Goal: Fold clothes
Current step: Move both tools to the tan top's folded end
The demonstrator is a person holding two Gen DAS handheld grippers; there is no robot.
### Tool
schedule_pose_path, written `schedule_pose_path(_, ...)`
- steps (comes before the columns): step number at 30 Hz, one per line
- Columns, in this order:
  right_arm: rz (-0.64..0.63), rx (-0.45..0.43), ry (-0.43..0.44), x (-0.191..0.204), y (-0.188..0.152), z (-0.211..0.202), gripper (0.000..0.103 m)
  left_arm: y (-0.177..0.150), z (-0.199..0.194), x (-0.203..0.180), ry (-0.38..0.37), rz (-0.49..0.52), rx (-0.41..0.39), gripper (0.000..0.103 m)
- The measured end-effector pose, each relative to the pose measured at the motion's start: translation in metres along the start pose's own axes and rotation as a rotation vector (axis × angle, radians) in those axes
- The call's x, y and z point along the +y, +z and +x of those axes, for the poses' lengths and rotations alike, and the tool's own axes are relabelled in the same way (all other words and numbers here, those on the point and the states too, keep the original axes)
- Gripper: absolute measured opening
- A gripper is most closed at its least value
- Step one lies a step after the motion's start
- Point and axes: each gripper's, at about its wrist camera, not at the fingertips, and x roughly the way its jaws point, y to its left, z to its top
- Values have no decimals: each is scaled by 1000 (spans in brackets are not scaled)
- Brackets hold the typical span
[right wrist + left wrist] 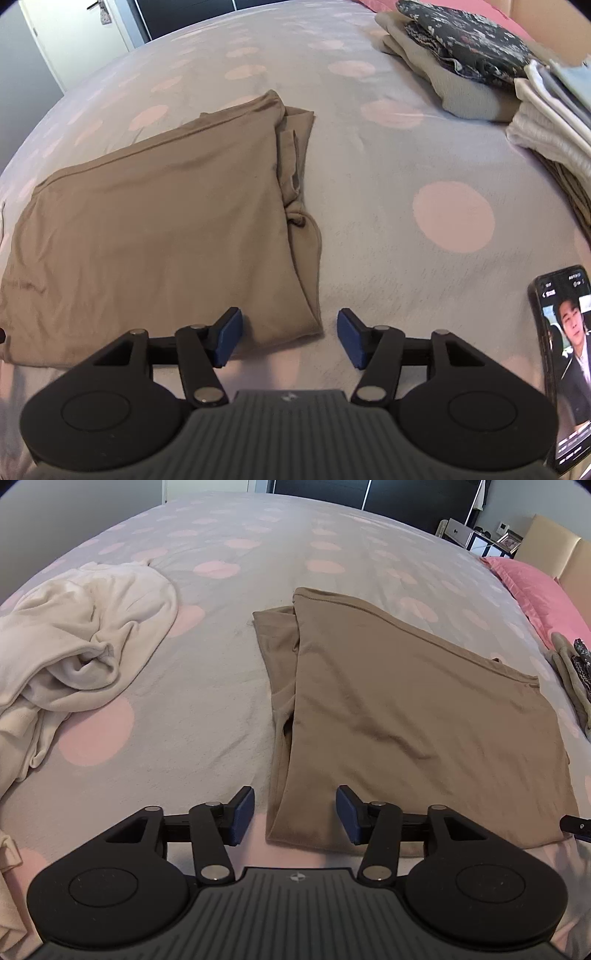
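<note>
A tan garment (406,716) lies partly folded, sides turned in, flat mid-bed. Both tools, left tool (295,814) and right tool (290,338), hover released at its near corners. Folded stacks (480,74) sit far right; a crumpled white garment (81,642) waits left, unfolded.

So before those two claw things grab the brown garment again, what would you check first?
1. Left gripper open: ok, jaws apart, nothing between them.
2. Right gripper open: ok, also empty.
3. Each gripper lined up with a near corner of the tan garment: ok, one corner sits between each pair of blue pads.
4. Garment flat: not ok, bunched layers stick out along one side edge.
5. Phone clear of the fold: ok, lying apart from the garment.
6. White crumpled garment and folded stack clear: ok, both apart.
</note>
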Motion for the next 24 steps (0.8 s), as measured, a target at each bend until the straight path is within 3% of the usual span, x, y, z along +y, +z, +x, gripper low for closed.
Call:
schedule_pose_path(11,-5,-15,-1,7,3,7,64,-6,14,-3,-6,-17,-7,53)
schedule_pose_path(24,-8,-26,0,6,3,8,62,-12,15,-10,40,4,-31,54)
